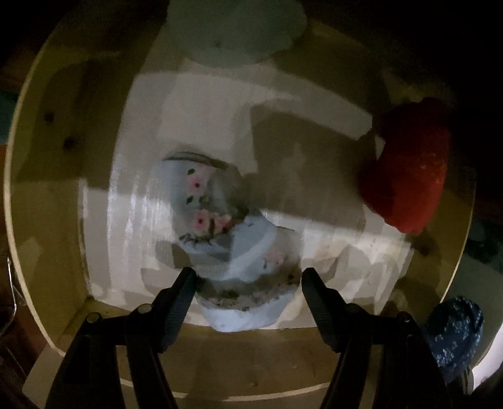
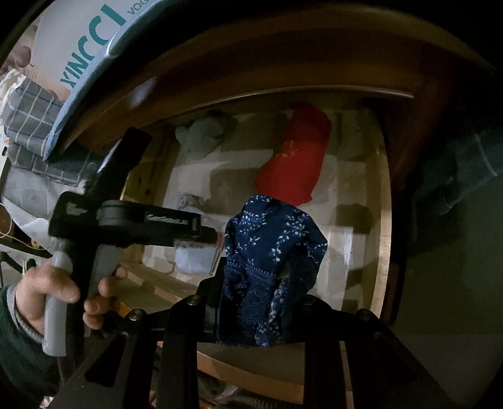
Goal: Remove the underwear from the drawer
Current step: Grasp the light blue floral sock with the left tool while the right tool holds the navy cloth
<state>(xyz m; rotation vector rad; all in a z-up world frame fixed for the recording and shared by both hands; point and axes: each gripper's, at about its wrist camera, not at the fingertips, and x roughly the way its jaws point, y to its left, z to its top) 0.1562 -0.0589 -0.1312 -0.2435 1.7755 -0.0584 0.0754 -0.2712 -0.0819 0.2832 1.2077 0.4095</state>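
**One piece is out of the drawer, another lies under the open claw**

From the left wrist camera I look down into the open drawer [image 1: 103, 176], which has a pale paper lining on its bottom. The left gripper [image 1: 248, 277] hangs above the near part of the drawer with its two fingers spread wide, and they hold nothing. Between them and a little ahead lies the light blue underwear [image 1: 220, 226] with small pink flowers; it is crumpled on the lining, close to the front wall. I cannot tell if the fingers touch the cloth. A red underwear [image 1: 408, 170] lies by the right wall of the drawer, well apart from the blue one. A pale grey piece [image 1: 235, 28] lies at the far end. At the lower right edge of this view, outside the drawer, a dark blue patterned cloth is seen.

From the right wrist camera, the right gripper [image 2: 261, 302] is pressed together on the dark blue underwear [image 2: 270, 251] with white flower print and lace edge. The cloth stands up in a bunch between the fingers, in front of the drawer. Behind it, the red piece lies in the drawer. On the left, a hand [image 2: 56, 292] holds the handle of the left gripper over the drawer. A white bag with printed letters [image 2: 81, 47] lies on top of the furniture.
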